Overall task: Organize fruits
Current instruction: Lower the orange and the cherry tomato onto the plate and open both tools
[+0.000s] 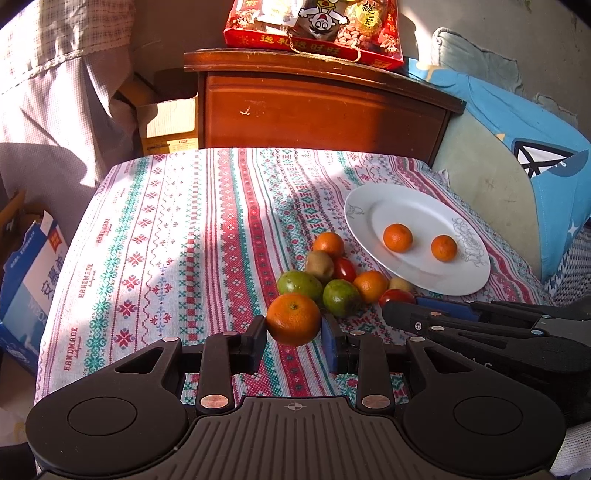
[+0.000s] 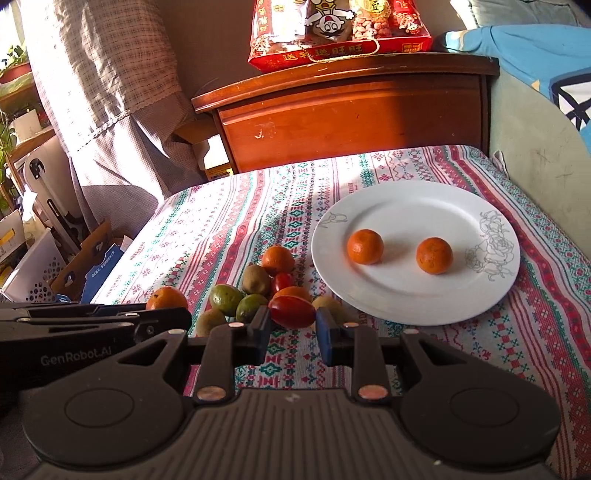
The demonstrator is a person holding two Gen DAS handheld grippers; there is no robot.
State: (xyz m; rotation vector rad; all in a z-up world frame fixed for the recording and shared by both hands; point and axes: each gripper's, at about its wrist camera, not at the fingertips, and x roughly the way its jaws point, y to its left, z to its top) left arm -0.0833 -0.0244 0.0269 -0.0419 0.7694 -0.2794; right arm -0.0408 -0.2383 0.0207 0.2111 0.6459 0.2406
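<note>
My left gripper point(image 1: 293, 328) is shut on an orange point(image 1: 293, 319) and holds it at the near edge of a fruit pile point(image 1: 332, 275) of oranges, green fruits, kiwis and red tomatoes on the patterned cloth. My right gripper point(image 2: 291, 321) is shut on a red tomato point(image 2: 291, 313) at the pile's near right side; it also shows in the left wrist view point(image 1: 402, 314). A white plate point(image 1: 465, 275) to the right of the pile holds two oranges point(image 2: 365, 246) point(image 2: 434, 255).
A wooden cabinet point(image 1: 317, 107) with a red snack bag point(image 1: 314, 29) stands behind the table. A blue cushion point(image 1: 524, 136) lies at the right. Cardboard boxes point(image 1: 29, 280) and a curtain point(image 1: 55, 92) are at the left.
</note>
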